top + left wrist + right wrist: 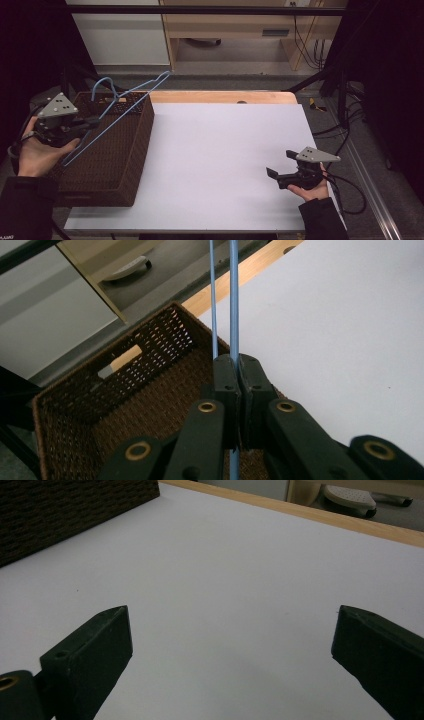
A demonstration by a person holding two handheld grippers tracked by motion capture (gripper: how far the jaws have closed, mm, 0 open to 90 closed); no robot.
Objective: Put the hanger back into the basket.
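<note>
Here, a blue wire hanger [116,107], thin and triangular, is clamped between the tightly closed jaws of the left gripper [92,120] at the table's 9 o'clock, above the basket [131,165]. Its hook at 11 o'clock is hard to make out; in the left gripper view the wires [233,300] run off the top edge. The basket is dark brown woven wicker, rectangular, with a handle slot. The right gripper [278,167] sits at 4 o'clock, jaws wide, nothing between, over the smooth white table [220,150], which has a wooden far edge.
</note>
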